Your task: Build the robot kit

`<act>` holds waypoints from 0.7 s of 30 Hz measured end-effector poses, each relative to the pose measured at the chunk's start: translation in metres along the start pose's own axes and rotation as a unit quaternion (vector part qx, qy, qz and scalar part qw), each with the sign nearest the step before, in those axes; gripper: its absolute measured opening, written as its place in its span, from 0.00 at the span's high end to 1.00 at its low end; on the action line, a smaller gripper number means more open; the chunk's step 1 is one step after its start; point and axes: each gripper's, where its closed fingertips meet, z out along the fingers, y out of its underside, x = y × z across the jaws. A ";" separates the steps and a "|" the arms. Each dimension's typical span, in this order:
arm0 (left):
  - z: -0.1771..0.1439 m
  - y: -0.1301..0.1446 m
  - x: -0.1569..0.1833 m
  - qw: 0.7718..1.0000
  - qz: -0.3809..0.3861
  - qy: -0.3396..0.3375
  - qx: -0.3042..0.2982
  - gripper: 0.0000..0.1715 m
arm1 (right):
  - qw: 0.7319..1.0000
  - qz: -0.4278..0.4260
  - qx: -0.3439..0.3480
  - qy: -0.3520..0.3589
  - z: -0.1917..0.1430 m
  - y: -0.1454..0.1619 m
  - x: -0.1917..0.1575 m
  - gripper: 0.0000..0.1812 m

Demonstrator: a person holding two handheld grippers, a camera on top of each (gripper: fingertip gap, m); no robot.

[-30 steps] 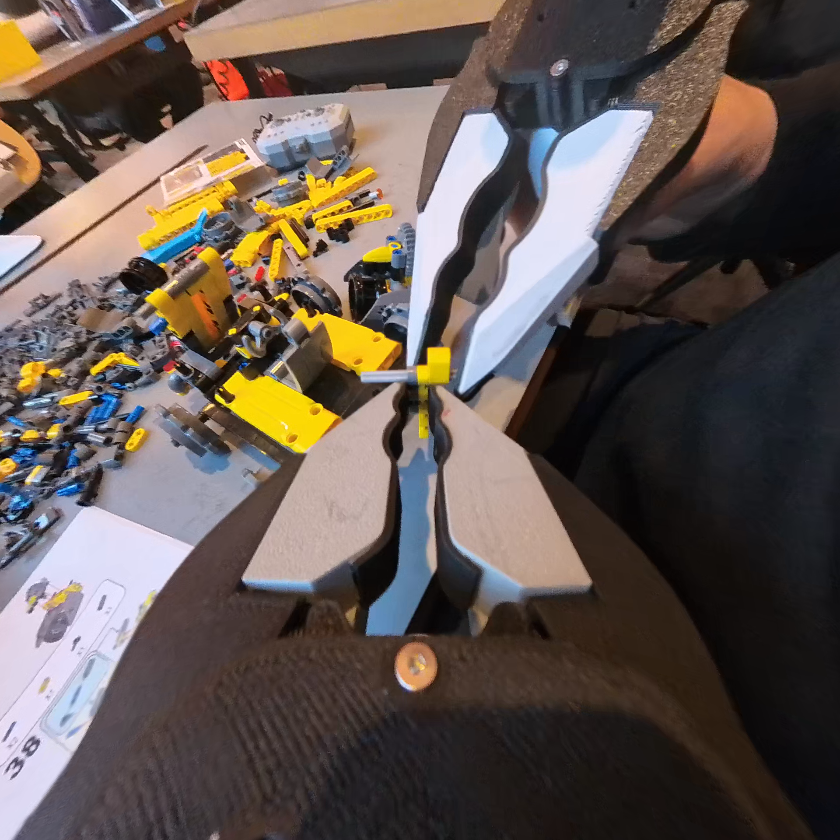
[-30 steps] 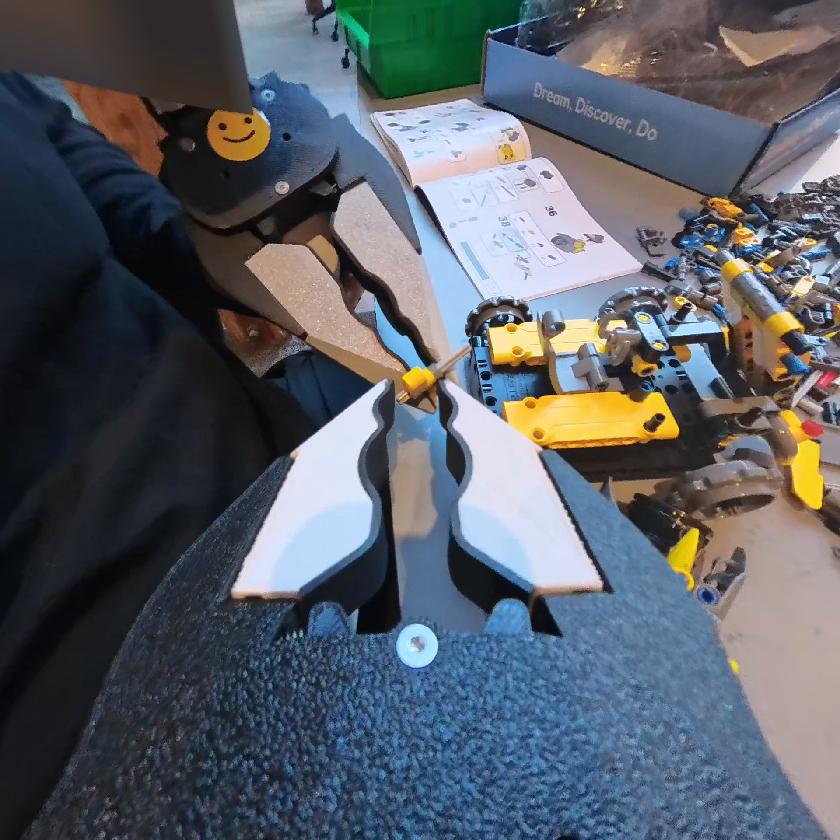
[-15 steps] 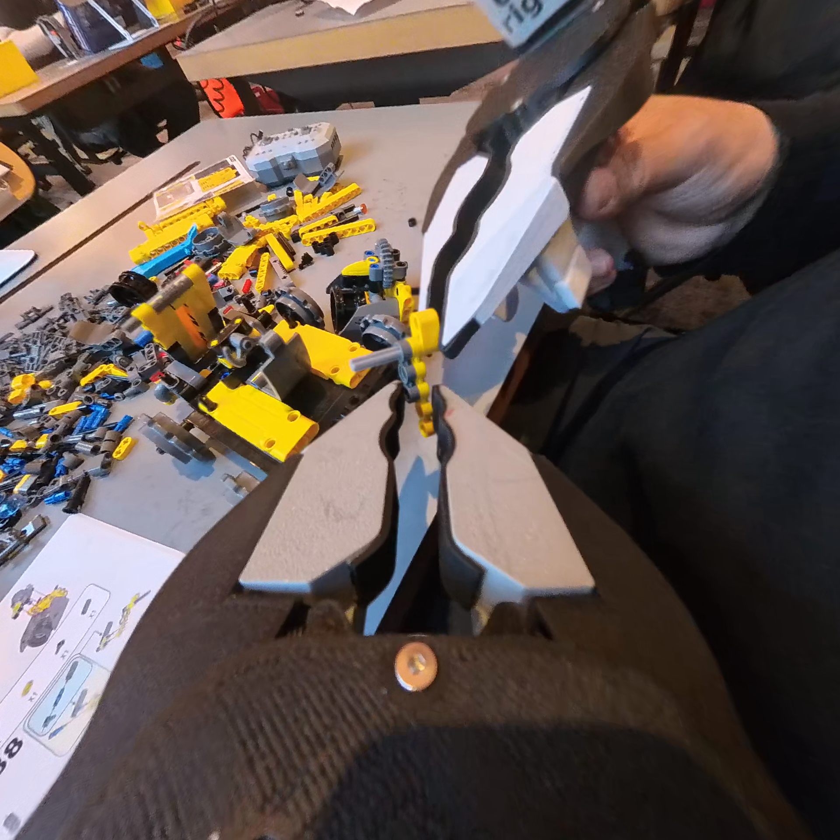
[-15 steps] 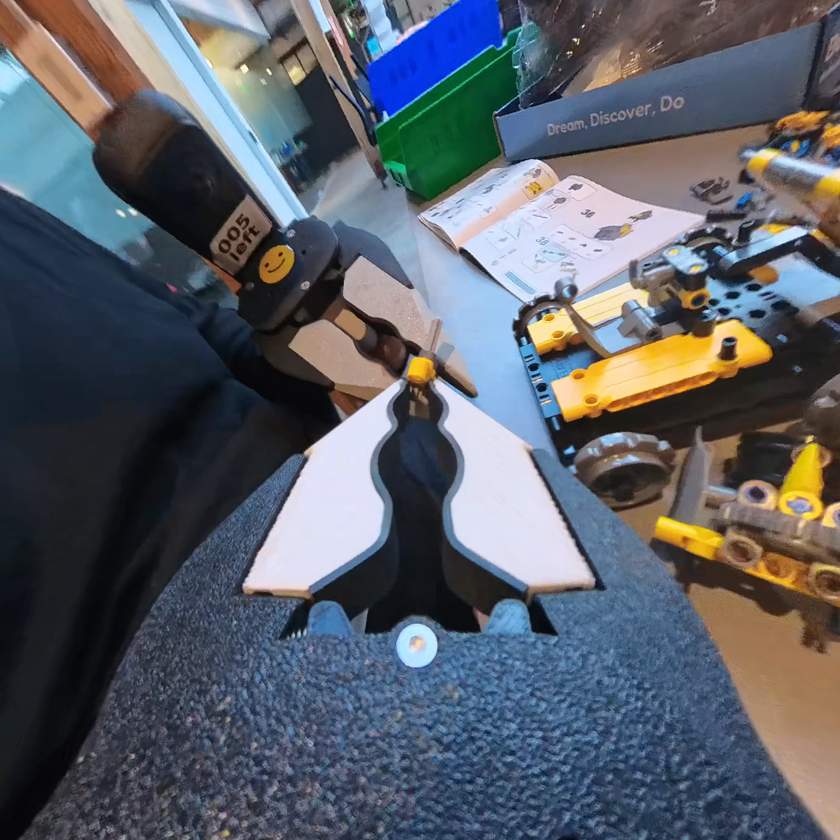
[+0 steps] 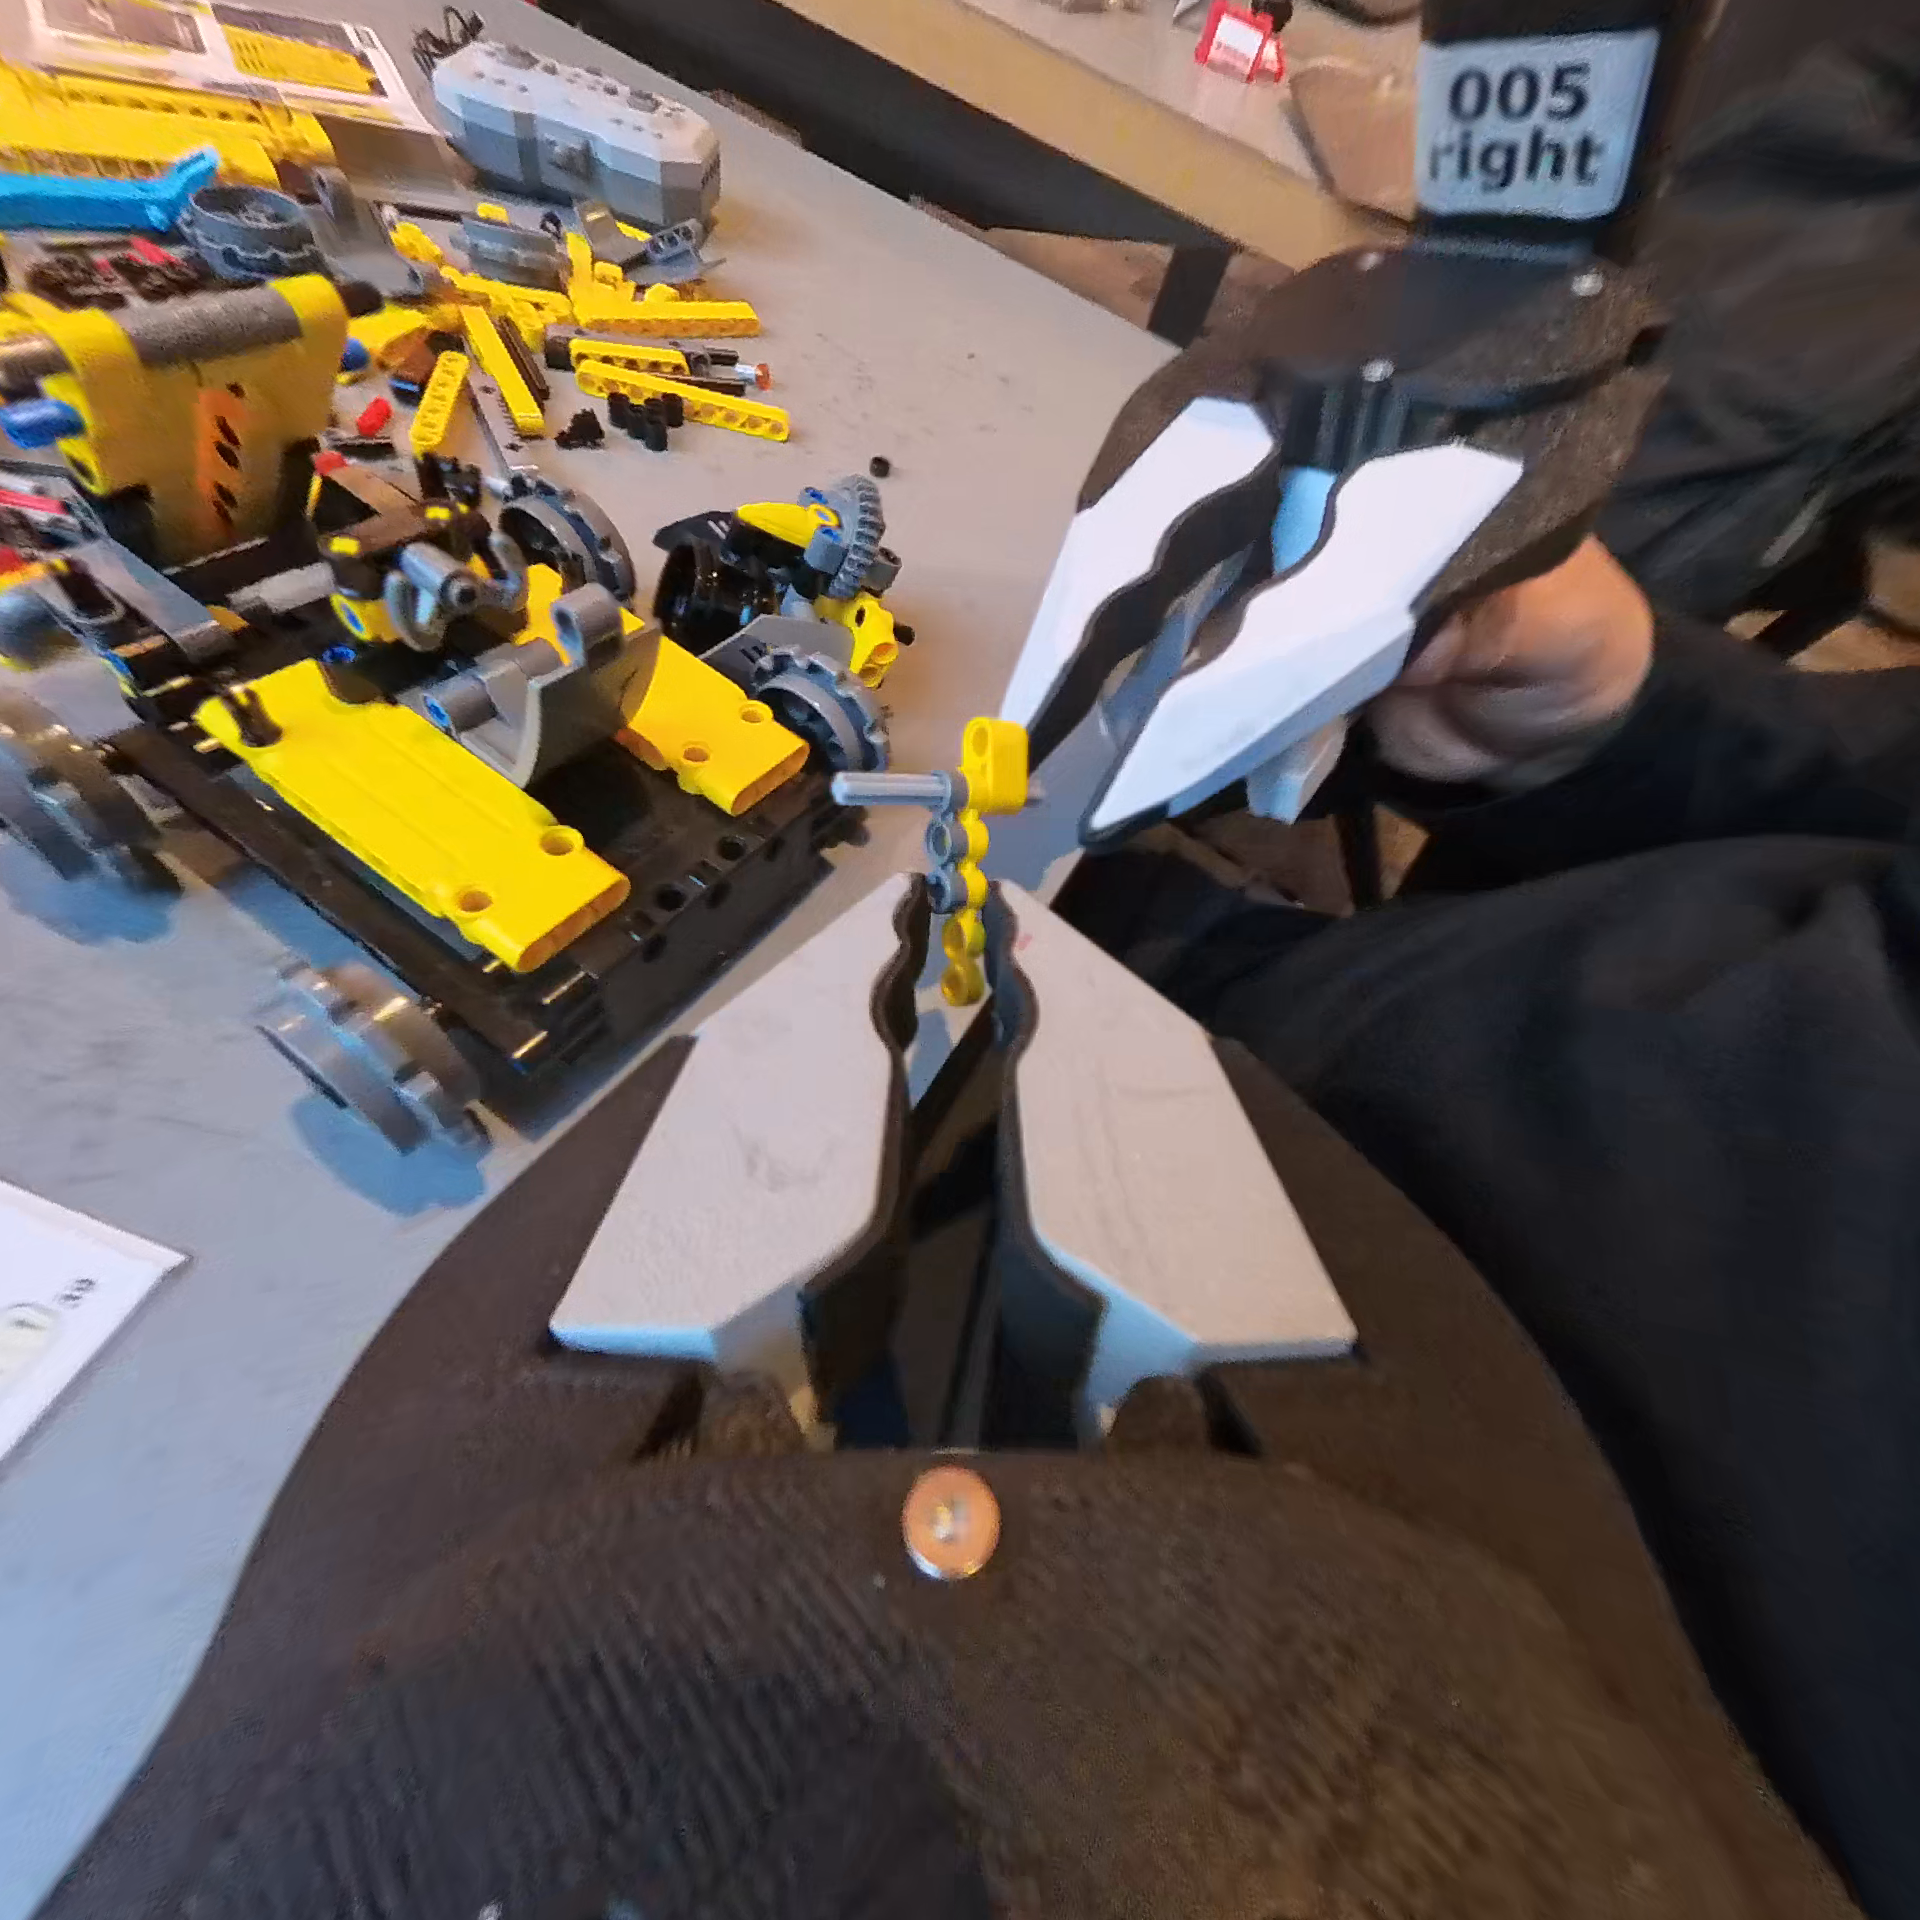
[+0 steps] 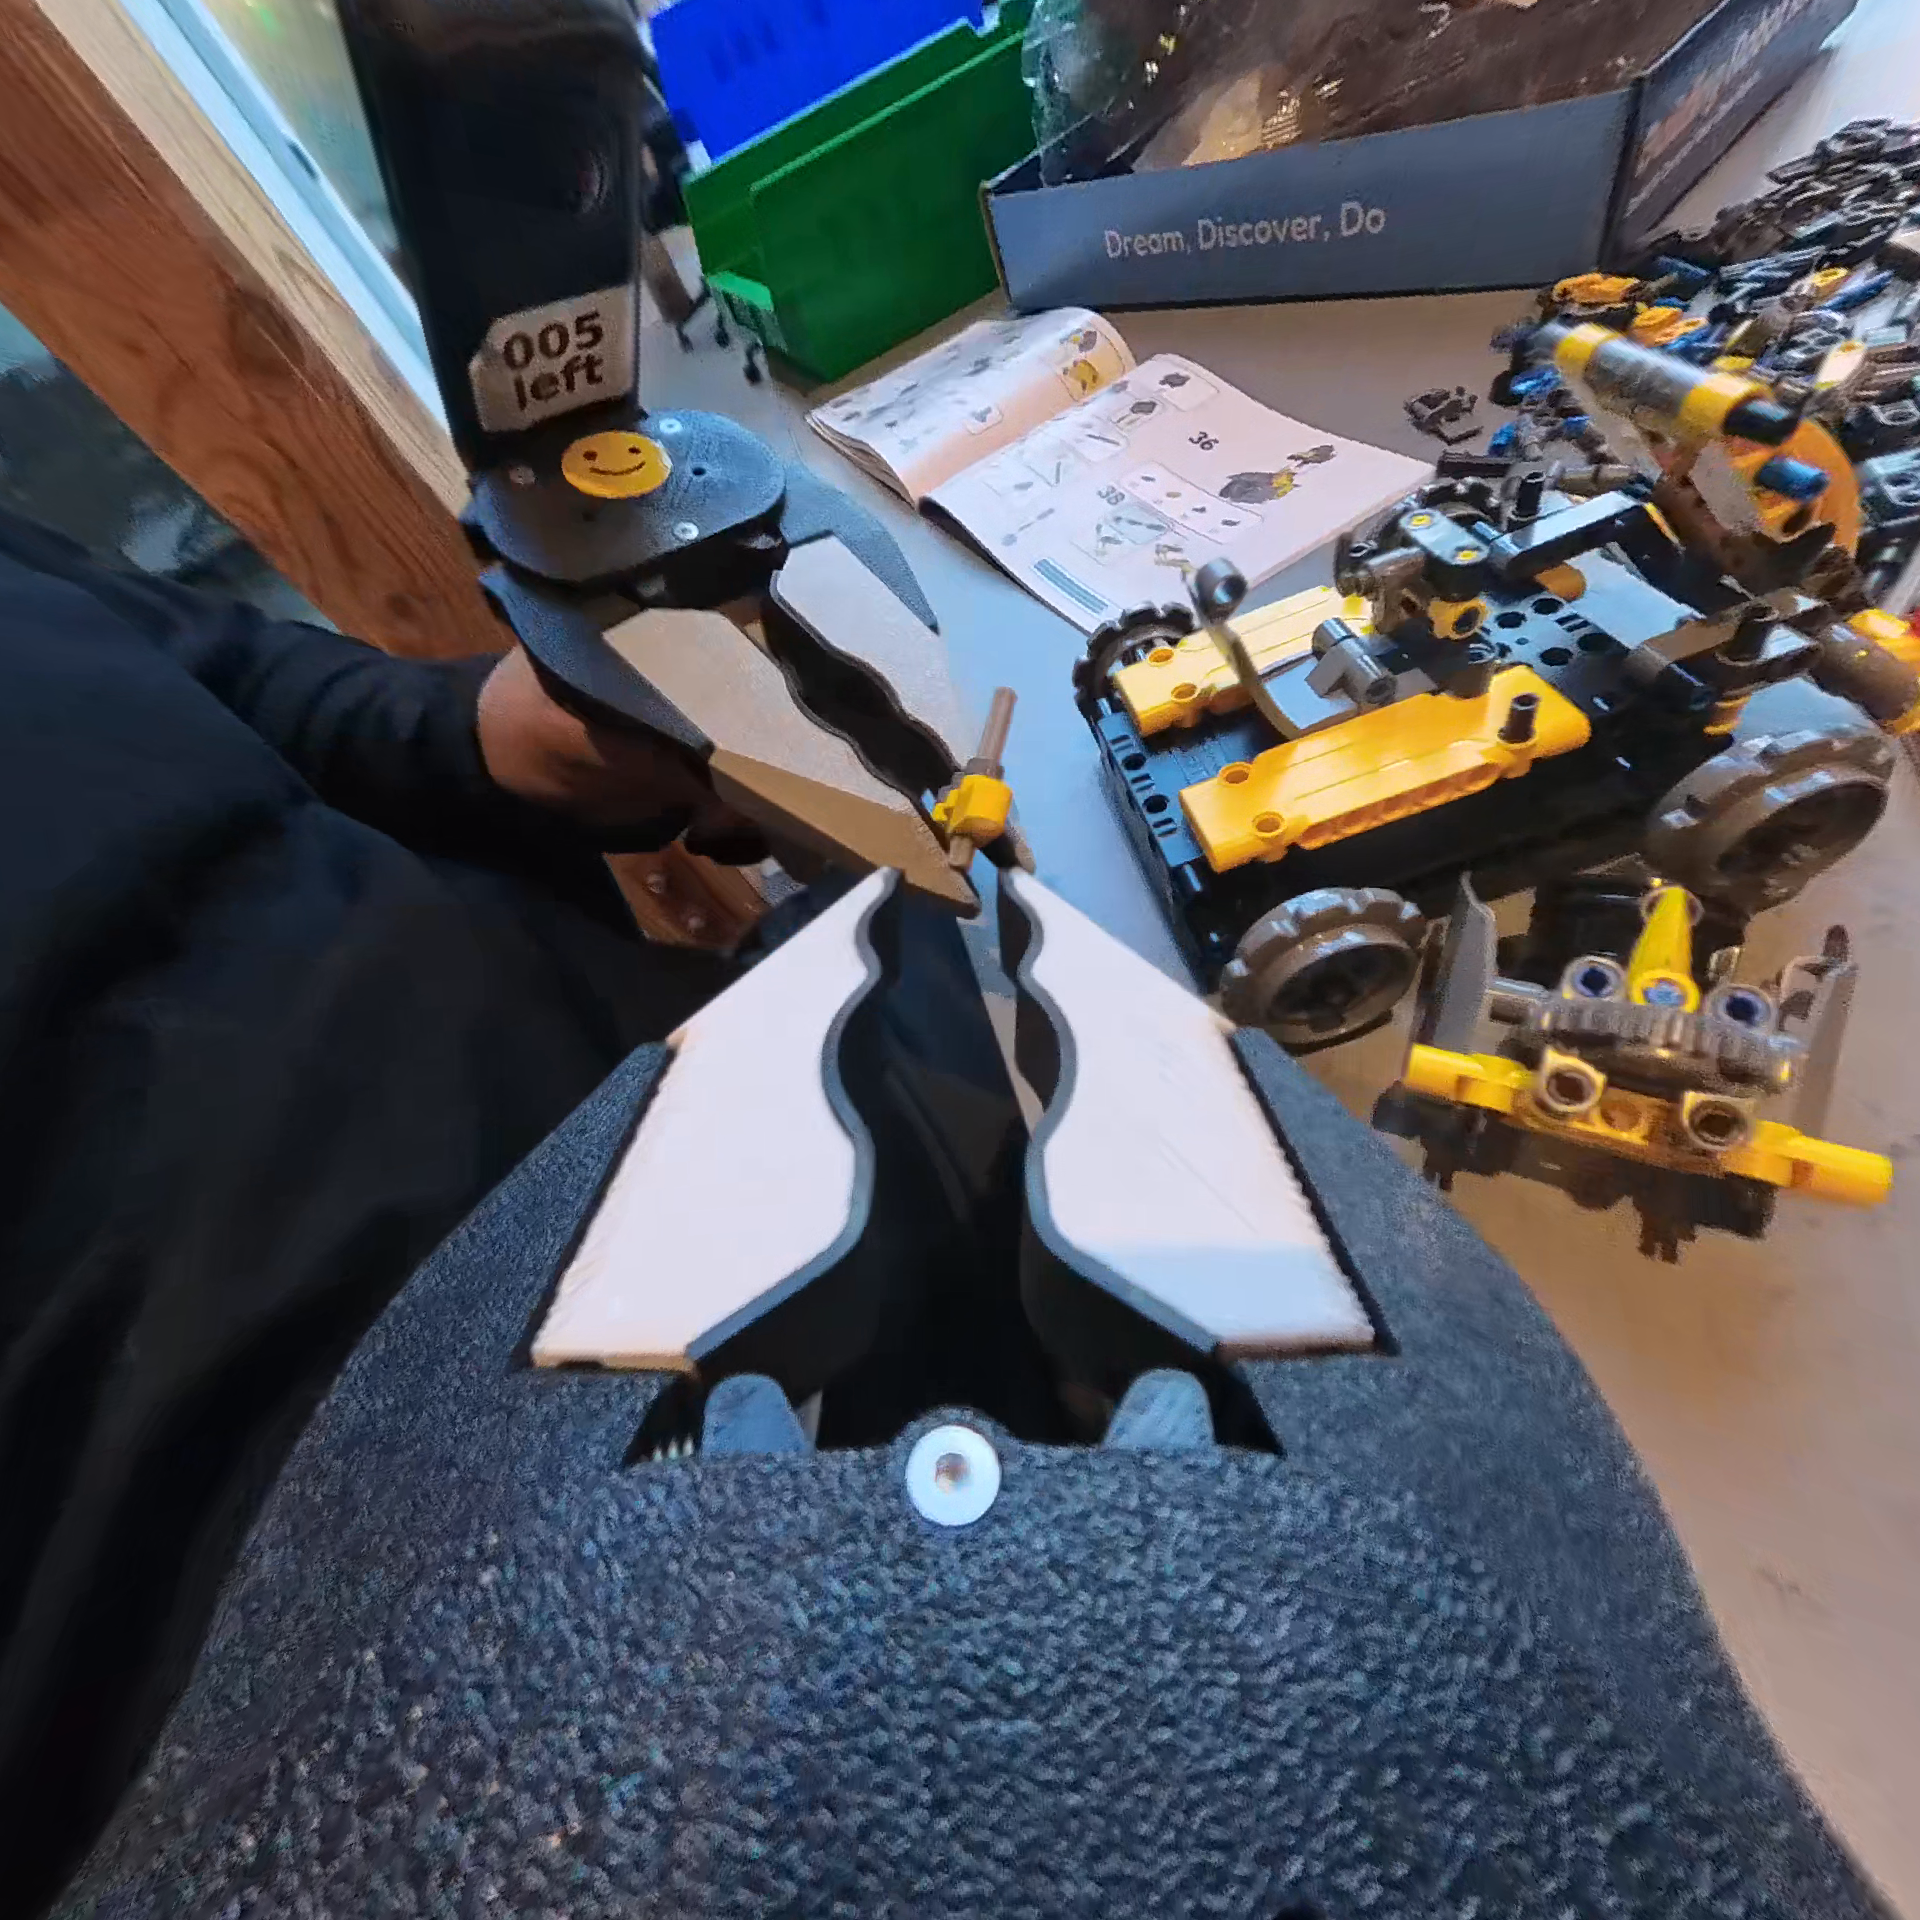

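Left tongs (image 5: 951,894) clamp a yellow beam (image 5: 964,914) with a grey axle (image 5: 894,792); right tongs (image 6: 940,883) stand apart, empty.

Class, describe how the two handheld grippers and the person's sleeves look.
Left gripper: black woven-textured body, pale grey pointed fingers with wavy black edges, a yellow smiley badge. Right gripper: black pebbled body, whitish fingers of the same shape. Each handle bears a grey label. Sleeves are dark.

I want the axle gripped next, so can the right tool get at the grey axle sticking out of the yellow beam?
Probably yes. The right tool is open, with its tips beside the yellow beam that the left tool clamps. The grey axle juts out on the beam's far side, with nothing around it.
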 end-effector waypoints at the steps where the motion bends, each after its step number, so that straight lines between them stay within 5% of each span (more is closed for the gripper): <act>1: 0.001 -0.001 0.002 1.000 -0.007 0.005 0.007 0.96 | 1.000 -0.006 -0.005 0.008 0.001 0.002 0.001 0.90; 10: 0.008 0.007 0.009 0.999 0.031 -0.003 -0.005 0.96 | 0.999 -0.043 -0.019 0.017 -0.002 0.005 -0.001 0.97; 13: 0.005 0.002 0.007 0.999 0.044 -0.005 0.000 0.87 | 0.997 -0.060 -0.043 0.019 -0.009 0.010 0.000 0.98; 21: -0.002 0.005 0.022 0.981 0.181 0.040 -0.053 0.84 | 0.989 -0.094 -0.115 -0.008 -0.023 0.027 -0.005 0.98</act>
